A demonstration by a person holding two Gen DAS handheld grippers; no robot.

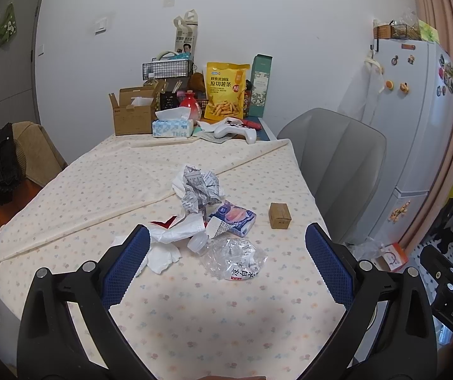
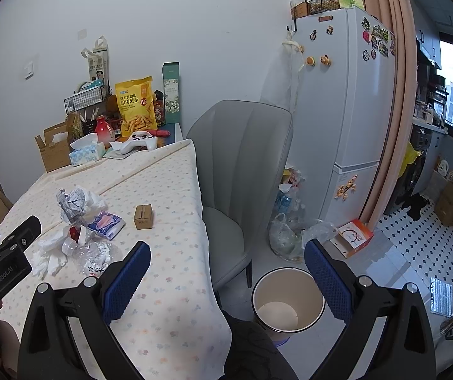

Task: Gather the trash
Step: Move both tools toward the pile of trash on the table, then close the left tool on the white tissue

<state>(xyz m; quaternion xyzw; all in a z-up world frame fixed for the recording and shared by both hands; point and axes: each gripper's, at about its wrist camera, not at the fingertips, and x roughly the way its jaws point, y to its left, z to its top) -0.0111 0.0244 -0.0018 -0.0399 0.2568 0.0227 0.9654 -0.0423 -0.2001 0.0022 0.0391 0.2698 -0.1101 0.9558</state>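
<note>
Trash pile waits on the tabletop

Left wrist view: the left tongs (image 1: 226,253) are wide open and hold nothing. They hang over the tabletop (image 1: 84,190), just before the trash: crumpled paper (image 1: 199,186), a blue wrapper (image 1: 234,217), white tissues (image 1: 161,253) and a squashed plastic bottle (image 1: 232,258). A small brown box (image 1: 279,215) sits beside the pile.

Right wrist view: the right tongs (image 2: 226,261) are wide open and empty too, above the floor by the tabletop edge. A round bin (image 2: 288,300) stands on the floor below them, near a grey chair (image 2: 242,164)

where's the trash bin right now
The trash bin stands on the floor off the table's right edge, just in front of the grey chair. Only the right wrist view shows it, low between the open right gripper's fingers.
</note>
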